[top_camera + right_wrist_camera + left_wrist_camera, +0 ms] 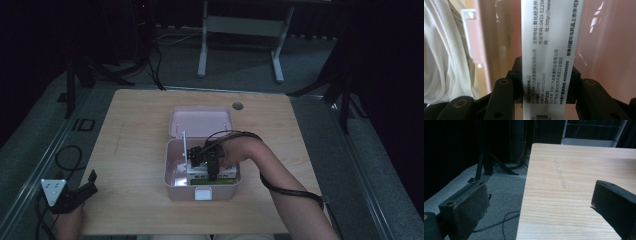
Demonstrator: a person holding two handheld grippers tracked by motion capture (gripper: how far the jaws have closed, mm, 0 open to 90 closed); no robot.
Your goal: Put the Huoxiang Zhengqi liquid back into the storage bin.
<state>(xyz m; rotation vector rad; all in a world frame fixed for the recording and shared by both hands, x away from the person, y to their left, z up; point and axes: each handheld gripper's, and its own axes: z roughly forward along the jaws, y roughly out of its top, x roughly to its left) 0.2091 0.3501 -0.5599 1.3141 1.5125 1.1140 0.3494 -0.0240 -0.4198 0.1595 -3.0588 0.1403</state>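
Observation:
An open pink storage box (pixel 172 186) stands mid-table, its lid (pixel 200 121) lying just behind it. My right gripper (pixel 213 167) reaches down into the box. In the right gripper view it (pixel 546 75) is shut on the narrow side of a white medicine carton (pixel 550 42) printed with black text, and the pink inner wall (pixel 604 50) is close behind. White and green packs (pixel 222 176) lie inside the box under the gripper. My left gripper (pixel 82 192) rests at the table's near left corner, and its jaws (pixel 541 192) stand open with nothing between them.
A thin white upright piece (pixel 184 146) stands at the box's left inner side. White cloth (pixel 444 55) shows to the left of the box wall. The wooden table (pixel 574 170) has a faint scratch. Cables (pixel 67 157) and stand legs lie on the floor to the left.

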